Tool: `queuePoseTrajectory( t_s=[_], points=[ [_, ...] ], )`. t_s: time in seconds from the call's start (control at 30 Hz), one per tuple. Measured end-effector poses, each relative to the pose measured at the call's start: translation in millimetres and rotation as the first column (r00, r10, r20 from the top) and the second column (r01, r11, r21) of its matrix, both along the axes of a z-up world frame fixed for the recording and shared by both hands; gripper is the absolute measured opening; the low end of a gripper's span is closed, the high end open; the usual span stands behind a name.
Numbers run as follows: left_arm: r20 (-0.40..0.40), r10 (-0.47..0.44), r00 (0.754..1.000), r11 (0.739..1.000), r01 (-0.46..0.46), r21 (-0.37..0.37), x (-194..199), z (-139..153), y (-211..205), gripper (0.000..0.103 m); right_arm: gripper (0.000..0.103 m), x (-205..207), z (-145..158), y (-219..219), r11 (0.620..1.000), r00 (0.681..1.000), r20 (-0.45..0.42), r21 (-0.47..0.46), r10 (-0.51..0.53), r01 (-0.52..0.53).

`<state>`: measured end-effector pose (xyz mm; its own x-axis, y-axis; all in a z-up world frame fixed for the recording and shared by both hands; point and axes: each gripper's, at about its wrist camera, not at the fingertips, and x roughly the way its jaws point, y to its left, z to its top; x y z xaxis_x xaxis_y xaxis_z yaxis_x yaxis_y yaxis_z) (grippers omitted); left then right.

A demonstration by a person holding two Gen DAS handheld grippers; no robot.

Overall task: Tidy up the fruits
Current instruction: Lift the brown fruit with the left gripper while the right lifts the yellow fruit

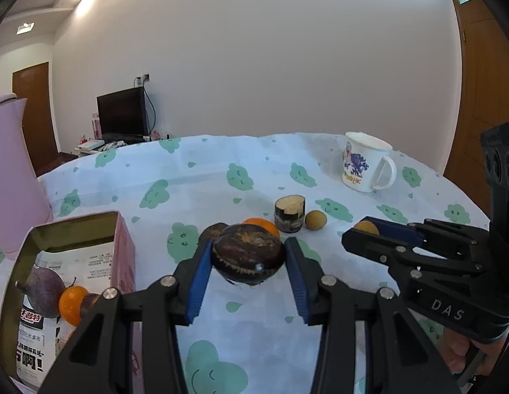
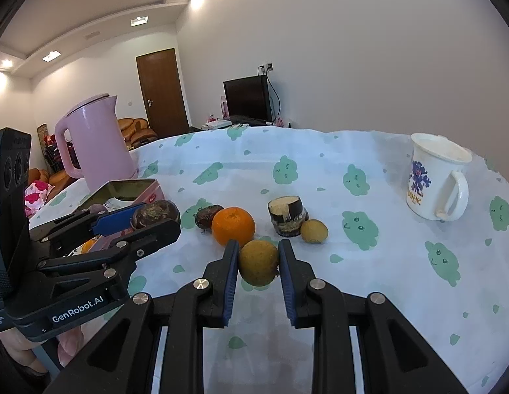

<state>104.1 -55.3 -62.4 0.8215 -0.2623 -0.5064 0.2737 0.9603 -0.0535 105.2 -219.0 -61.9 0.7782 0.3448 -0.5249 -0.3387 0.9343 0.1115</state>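
My left gripper [image 1: 248, 256] is shut on a dark brown water chestnut [image 1: 247, 253] and holds it above the tablecloth; it also shows in the right wrist view [image 2: 156, 214]. My right gripper [image 2: 258, 262] is shut on a yellow-brown longan [image 2: 258, 262], also seen in the left wrist view [image 1: 366, 228]. On the cloth lie an orange [image 2: 233, 226], a second water chestnut [image 2: 206, 216], a sugarcane piece [image 2: 287, 216] and another longan [image 2: 314, 230]. An open pink tin [image 1: 31, 262] at left holds a purple fruit [image 1: 44, 292] and a small orange fruit [image 1: 72, 305].
A white printed mug [image 2: 434, 177] stands at the right of the table. A pink kettle [image 2: 96, 141] stands behind the tin at the left. The table's far edge [image 2: 320, 129] curves in front of a TV [image 2: 247, 100] and a white wall.
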Motion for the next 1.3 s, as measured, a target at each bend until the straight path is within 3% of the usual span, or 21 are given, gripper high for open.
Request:
queuePoseTrajectory(
  t_s=[1.3],
  points=[
    [0.101,0.039,0.994,0.999,-0.038,-0.010,-22.0,9.0,6.1,0.046,0.026,-28.7,13.0,0.0,1.000,0.987,0.161,-0.002,0.002,-0.002]
  ],
)
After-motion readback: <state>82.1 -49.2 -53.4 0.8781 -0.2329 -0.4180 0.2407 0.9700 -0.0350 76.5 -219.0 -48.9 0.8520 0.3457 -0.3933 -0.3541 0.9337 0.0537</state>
